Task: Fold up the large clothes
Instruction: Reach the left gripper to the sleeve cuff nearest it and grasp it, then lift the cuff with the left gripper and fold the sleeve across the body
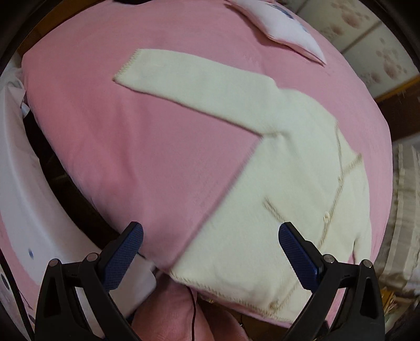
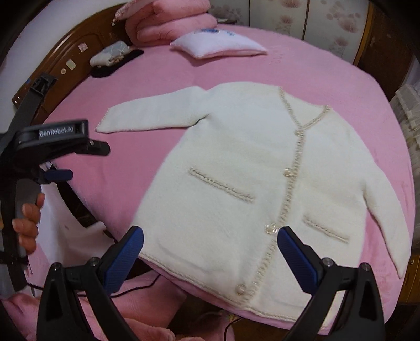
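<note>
A cream knit cardigan (image 2: 236, 168) lies flat and face up on the pink bed (image 2: 302, 65), buttoned, with two trimmed pockets and both sleeves spread outward. In the left wrist view the cardigan (image 1: 283, 199) fills the right half, its one sleeve reaching up and left. My left gripper (image 1: 210, 236) hangs open above the bed near the hem's left corner, holding nothing. My right gripper (image 2: 210, 240) is open above the hem near the lowest buttons, also holding nothing. The left gripper (image 2: 60, 174) shows at the left of the right wrist view, held by a hand (image 2: 27, 223).
A white pillow (image 2: 218, 43) and folded pink bedding (image 2: 170, 21) lie at the head of the bed, by a dark wooden headboard (image 2: 76, 55). A small patterned bundle on a dark cloth (image 2: 111, 56) sits near it. A white object (image 1: 31, 199) stands beside the bed's left edge.
</note>
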`<state>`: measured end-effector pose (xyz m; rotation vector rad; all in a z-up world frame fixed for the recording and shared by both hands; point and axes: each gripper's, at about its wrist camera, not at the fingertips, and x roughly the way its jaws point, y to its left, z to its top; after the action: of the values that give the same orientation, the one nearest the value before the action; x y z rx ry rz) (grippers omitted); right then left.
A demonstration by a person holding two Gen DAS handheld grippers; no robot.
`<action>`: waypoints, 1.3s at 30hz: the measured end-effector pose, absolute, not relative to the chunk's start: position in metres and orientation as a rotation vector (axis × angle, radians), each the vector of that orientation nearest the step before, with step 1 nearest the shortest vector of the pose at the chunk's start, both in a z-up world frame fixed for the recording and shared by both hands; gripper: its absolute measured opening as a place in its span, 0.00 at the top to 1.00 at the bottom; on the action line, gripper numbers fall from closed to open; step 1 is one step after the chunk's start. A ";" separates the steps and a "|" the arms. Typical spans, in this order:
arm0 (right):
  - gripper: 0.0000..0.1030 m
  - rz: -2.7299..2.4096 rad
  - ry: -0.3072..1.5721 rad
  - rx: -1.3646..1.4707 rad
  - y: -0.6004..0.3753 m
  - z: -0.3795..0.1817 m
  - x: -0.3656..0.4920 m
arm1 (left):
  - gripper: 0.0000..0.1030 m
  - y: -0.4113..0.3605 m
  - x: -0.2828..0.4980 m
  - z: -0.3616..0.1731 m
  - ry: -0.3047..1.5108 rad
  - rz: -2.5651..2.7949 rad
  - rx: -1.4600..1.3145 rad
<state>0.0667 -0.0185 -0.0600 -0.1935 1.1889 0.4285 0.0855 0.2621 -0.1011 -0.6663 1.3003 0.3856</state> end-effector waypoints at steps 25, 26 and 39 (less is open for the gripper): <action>0.01 0.418 1.496 -0.274 0.121 -0.119 0.138 | 0.17 0.523 0.179 -0.305 0.970 0.885 -1.204; 0.01 0.411 1.497 -0.265 0.120 -0.119 0.140 | 0.34 0.520 0.183 -0.303 0.946 0.879 -1.187; 0.01 0.371 1.440 -0.115 0.082 -0.114 0.156 | 0.94 0.495 0.223 -0.243 0.883 0.740 -1.032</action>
<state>0.1564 0.0820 -0.1143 -0.1151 1.4403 0.3713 0.2228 0.4953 -0.2430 -1.0322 0.8833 0.7400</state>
